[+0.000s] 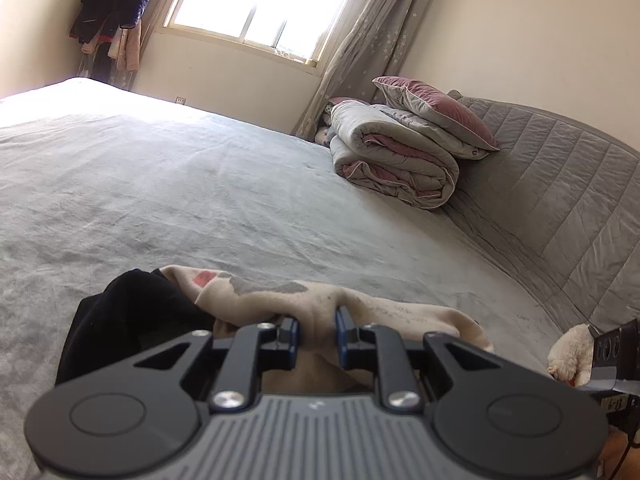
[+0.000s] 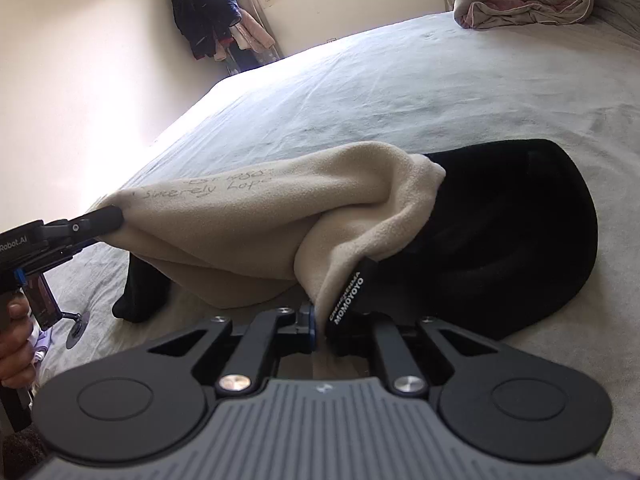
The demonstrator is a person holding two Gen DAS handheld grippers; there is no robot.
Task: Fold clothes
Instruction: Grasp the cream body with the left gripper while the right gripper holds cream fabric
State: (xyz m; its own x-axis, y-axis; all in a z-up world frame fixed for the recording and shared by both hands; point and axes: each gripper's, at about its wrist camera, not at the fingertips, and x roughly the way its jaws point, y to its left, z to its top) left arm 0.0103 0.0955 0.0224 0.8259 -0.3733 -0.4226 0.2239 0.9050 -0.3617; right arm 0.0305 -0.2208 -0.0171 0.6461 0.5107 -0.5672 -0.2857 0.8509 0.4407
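Observation:
A cream fleece garment (image 2: pixel 248 224) with black parts (image 2: pixel 500 236) and handwriting-style print lies on the grey bed (image 2: pixel 400 92). My left gripper (image 1: pixel 318 326) is shut on a bunched fold of the cream fabric (image 1: pixel 320 304); it also shows in the right wrist view (image 2: pixel 114 216), pinching the garment's left edge and lifting it. My right gripper (image 2: pixel 320 322) is shut on the garment's edge by a black label (image 2: pixel 346 300) reading MOMOYOYO. The fabric hangs stretched between the two grippers just above the bed.
A folded grey-and-pink quilt (image 1: pixel 396 152) with a pillow (image 1: pixel 436 108) sits by the padded headboard (image 1: pixel 560 184). A window (image 1: pixel 264 0), curtain and hanging clothes (image 1: pixel 112 8) are at the far wall. A small plush toy (image 1: pixel 570 354) lies at the bed's edge.

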